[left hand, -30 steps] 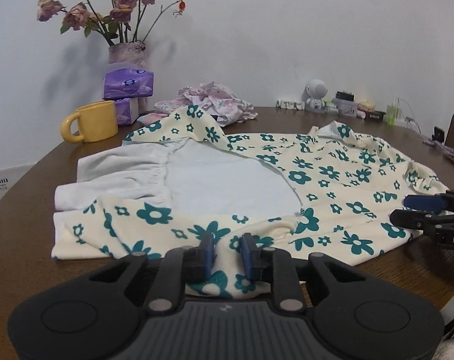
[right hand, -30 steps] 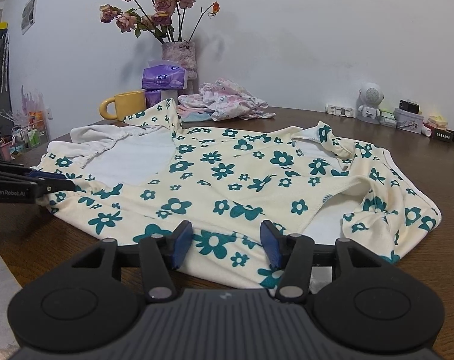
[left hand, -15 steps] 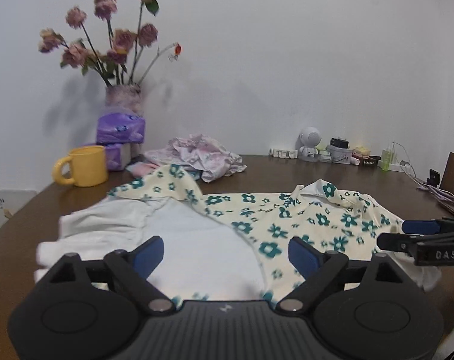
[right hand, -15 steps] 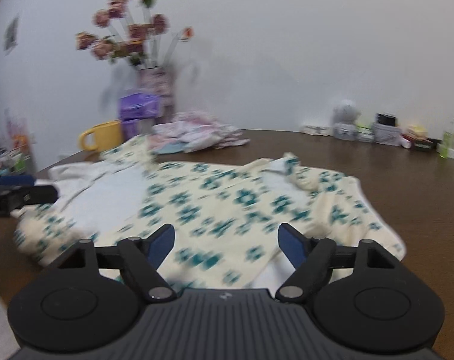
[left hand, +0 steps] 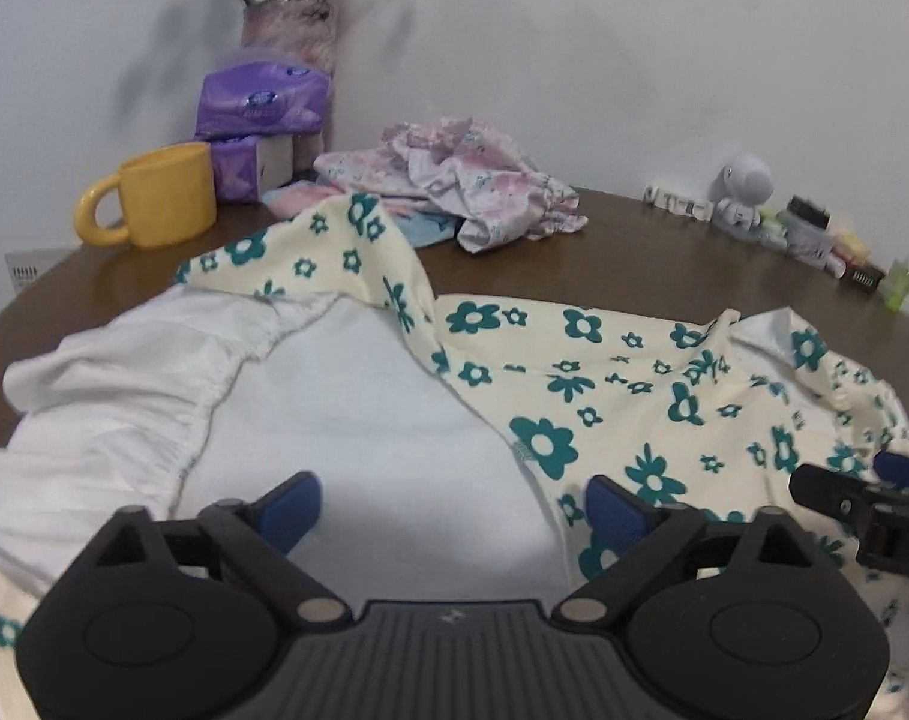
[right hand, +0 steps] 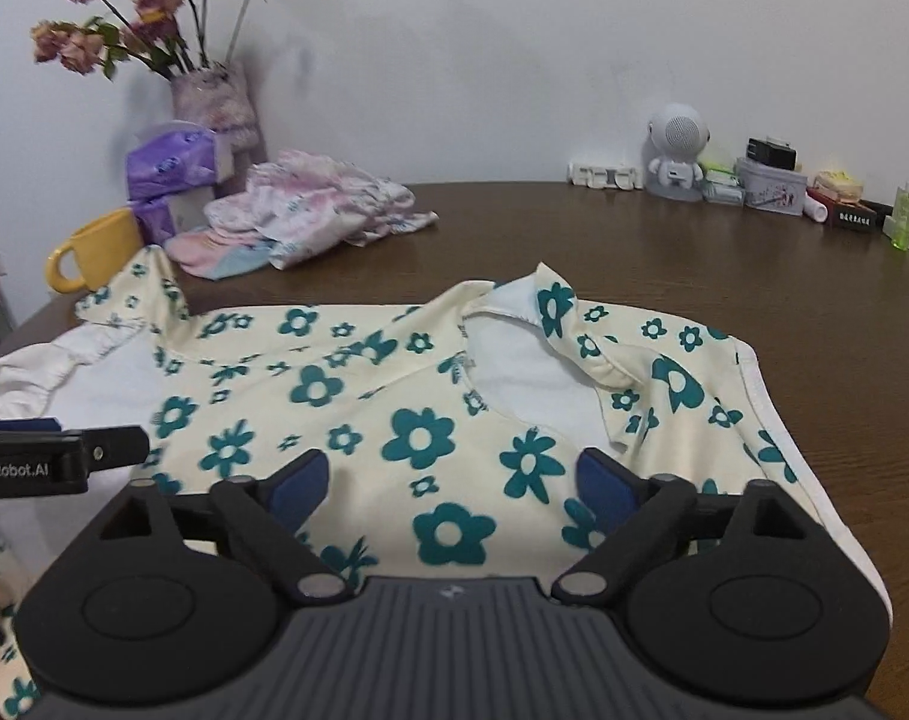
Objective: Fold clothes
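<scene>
1. Between the two spread pairs of blue-padded jaws lay the cream garment printed with teal flowers, spread on the round dark-brown wooden table.
2. The left gripper had its jaws wide apart and still opening, with nothing pinched; the garment's white lining lay beneath and ahead of the gap, clear of the pads.
3. The right gripper likewise had its jaws far apart and opening, floral cloth showing between them but not clamped.
4. Right of the left jaws, the black tip of the right gripper reached in over the cloth's edge; left of the right jaws, the left gripper's black finger did the same.
5. Beyond the left jaws, a corner of the garment stood folded up in a peak toward the crumpled pink-and-white floral cloth heap.
6. Further left beyond the jaws stood a yellow ceramic mug, just beside purple tissue packs and a vase of dried roses.
7. Far right beyond the right jaws, near the wall, sat a small white astronaut figure.
</scene>
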The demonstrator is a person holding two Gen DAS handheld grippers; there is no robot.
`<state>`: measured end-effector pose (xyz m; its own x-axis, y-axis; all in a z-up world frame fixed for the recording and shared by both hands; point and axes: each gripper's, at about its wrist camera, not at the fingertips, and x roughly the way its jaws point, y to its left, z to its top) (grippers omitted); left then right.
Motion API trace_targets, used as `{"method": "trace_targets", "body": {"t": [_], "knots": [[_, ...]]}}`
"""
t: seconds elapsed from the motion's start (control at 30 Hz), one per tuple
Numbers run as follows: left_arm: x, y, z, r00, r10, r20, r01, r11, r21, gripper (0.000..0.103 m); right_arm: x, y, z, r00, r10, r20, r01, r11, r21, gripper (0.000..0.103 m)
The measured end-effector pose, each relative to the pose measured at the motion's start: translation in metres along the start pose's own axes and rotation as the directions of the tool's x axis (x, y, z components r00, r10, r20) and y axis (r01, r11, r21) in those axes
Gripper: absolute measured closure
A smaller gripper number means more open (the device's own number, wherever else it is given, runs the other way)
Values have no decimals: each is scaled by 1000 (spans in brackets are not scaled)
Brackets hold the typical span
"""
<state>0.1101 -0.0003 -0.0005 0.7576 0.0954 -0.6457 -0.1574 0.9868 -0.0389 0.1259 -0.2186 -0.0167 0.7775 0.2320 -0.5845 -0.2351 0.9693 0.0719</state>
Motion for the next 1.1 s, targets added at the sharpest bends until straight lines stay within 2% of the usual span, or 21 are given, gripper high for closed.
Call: {"method": "trace_targets", "body": {"t": [0.07,0.2,0.5,1.1], "knots": [[6,-7,1,1000,24,-6,-24,999,48,0,8,1,1,1000,-20,-18,19,1000,-19,3],[12,-8,4,999,40,-7,-39,998,40,0,22,5,2,997,-48,-65,45,998,-48,1],[5,-6,-1,1000,17,3,-17,999,51,0,23,4,2,996,-51,-69,48,998,-44,1],[4,-6,0,1000,14,2,-15,999,52,0,22,4,2,996,-50,-69,47,998,-44,1]]}}
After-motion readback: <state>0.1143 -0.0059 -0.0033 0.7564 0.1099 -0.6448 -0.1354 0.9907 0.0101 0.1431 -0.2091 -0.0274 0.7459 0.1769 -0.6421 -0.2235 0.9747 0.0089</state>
